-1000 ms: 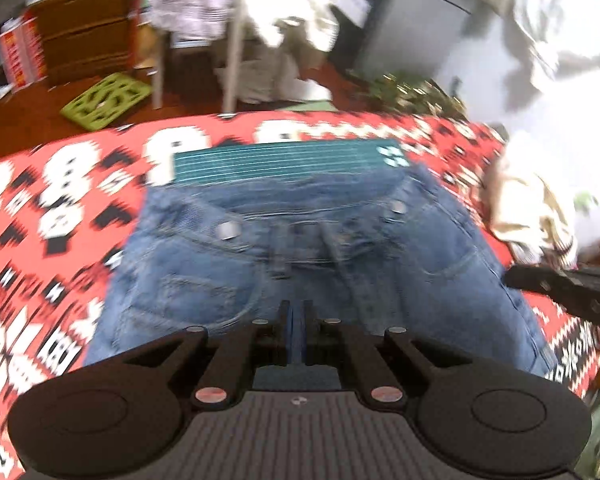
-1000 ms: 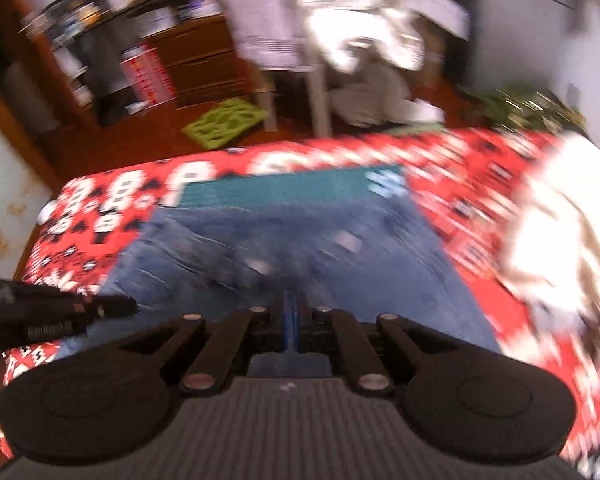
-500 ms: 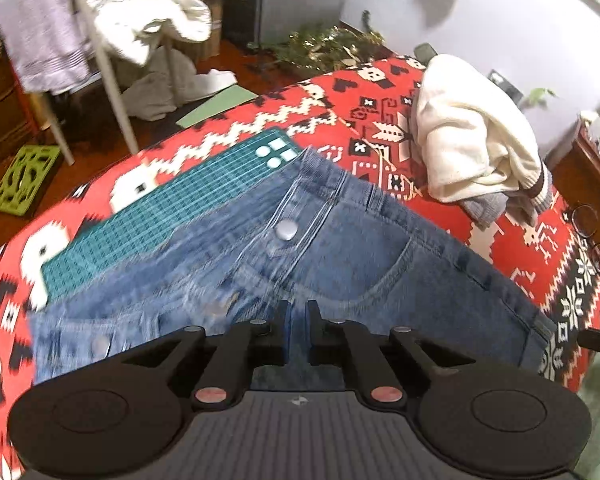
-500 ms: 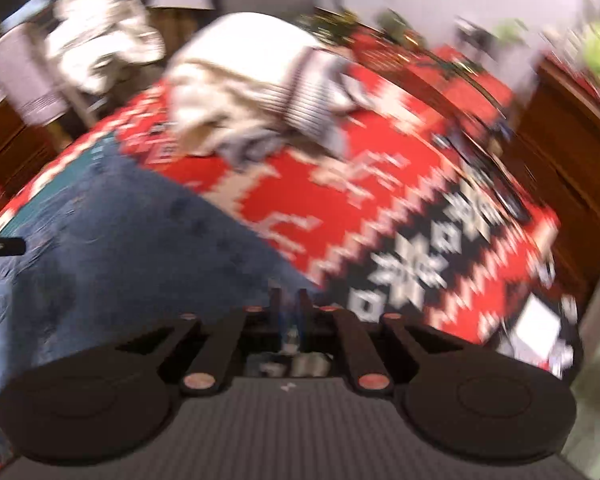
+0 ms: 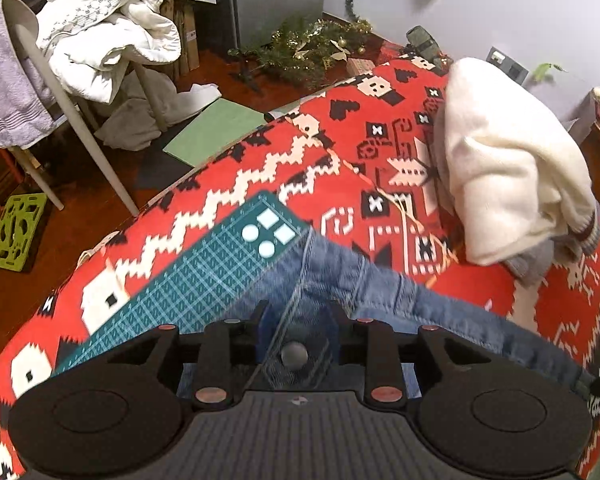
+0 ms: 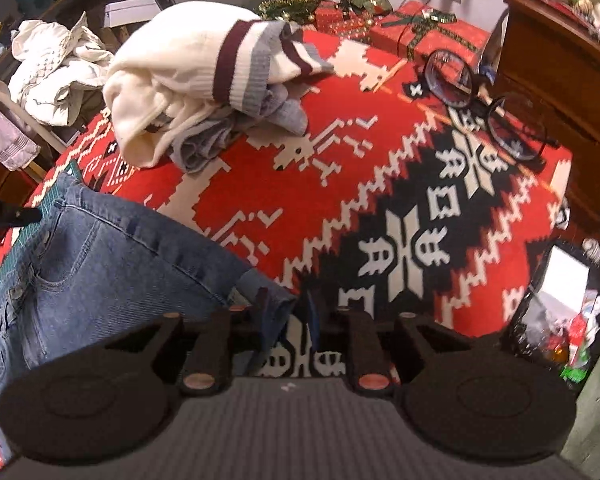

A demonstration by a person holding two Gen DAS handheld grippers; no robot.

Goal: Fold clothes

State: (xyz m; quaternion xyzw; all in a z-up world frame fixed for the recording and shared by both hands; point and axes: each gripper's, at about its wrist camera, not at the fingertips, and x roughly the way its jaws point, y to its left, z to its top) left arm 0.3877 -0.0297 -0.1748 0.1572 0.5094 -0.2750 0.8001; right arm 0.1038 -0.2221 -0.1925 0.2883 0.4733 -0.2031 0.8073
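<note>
Tabletop: red patterned cloth (image 5: 340,148) is covering it; teal grid mat (image 5: 204,280) is lying on top, partly under the jeans (image 6: 112,264).
Change: both views are now looking across the jeans' waistband toward the sweater (image 6: 180,64); a second ago they faced the waistband head-on.
Left gripper (image 5: 296,320): jaws have just been opening, standing apart over the waistband with its button between them.
Right gripper (image 6: 288,312): jaws have just been opening, apart, with a denim corner between them.
Textures: jeans are stiff blue denim; sweater is soft, cream, with striped ribbed cuffs.
Around: glasses (image 6: 484,100) are resting near the far tabletop edge; wrapped gifts (image 6: 420,28) behind.
</note>
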